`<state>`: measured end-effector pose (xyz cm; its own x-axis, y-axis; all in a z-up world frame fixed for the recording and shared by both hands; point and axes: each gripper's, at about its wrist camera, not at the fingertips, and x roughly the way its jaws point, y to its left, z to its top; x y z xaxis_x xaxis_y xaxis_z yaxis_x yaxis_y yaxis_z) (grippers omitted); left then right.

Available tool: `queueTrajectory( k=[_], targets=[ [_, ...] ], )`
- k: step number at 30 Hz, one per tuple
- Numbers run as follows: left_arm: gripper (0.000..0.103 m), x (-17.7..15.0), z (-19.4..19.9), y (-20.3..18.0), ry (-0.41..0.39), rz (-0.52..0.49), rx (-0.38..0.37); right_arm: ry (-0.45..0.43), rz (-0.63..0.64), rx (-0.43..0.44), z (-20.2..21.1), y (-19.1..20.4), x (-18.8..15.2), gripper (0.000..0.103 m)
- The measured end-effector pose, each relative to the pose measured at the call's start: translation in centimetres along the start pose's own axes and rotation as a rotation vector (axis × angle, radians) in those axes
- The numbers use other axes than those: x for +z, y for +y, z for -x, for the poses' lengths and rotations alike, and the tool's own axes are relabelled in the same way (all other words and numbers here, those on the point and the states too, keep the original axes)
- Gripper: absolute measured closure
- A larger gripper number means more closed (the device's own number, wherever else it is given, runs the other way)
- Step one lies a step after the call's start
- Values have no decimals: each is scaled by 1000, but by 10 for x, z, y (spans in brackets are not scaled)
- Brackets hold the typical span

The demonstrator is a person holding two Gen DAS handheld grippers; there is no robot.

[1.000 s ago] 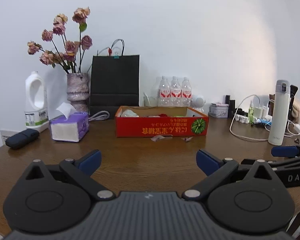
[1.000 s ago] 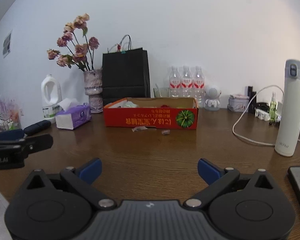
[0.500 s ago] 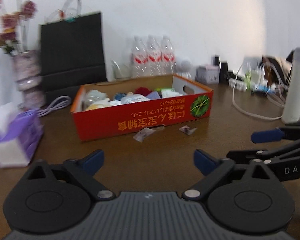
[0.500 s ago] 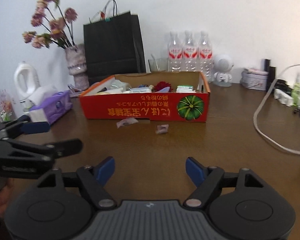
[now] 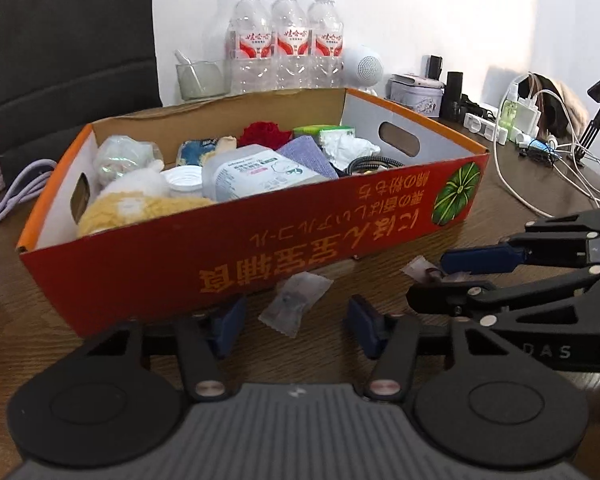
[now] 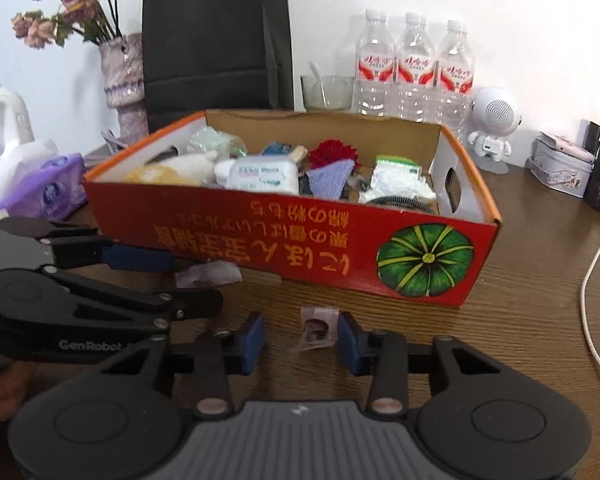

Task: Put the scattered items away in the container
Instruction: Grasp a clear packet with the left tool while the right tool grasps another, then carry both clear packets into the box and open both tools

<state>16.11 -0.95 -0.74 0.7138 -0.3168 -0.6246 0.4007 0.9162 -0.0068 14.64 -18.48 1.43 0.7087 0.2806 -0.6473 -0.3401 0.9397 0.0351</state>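
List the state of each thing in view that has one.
Left gripper: jaws just closing, open around a clear packet on the table.
Right gripper: jaws just closing, open around a small wrapped sweet.
Red box: open-topped, nearly full.
Water bottles: upright, capped.

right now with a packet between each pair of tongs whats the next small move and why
Probably close both fully: the left tongs straddle one packet, the right tongs the other, jaws just narrowing but not pressing yet. Then lift into the box.
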Motion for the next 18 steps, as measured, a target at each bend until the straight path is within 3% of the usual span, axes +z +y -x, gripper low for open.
queueTrajectory(
  k=[2, 4, 7, 12, 14, 18],
  targets=[
    [55, 1, -2, 0, -1, -11, -3, -7, 3, -12, 0, 1, -2, 76],
    [78, 1, -1, -1, -7, -8, 5, -17, 0, -16, 1, 1, -3, 82],
    [82, -2, 0, -1, -23, 7, 20, -33, 5, -13, 2, 1, -6, 87],
    [83, -8, 17, -13, -38, 34, 28, -57, -5, -20, 15, 4, -9, 88],
    [83, -11, 35, -20, -81, 56, 36, -87, -9, -20, 29, 7, -10, 88],
    [83, -15, 88, -38, -231, 101, 133, -194, -27, -23, 69, 11, -14, 88]
  ],
)
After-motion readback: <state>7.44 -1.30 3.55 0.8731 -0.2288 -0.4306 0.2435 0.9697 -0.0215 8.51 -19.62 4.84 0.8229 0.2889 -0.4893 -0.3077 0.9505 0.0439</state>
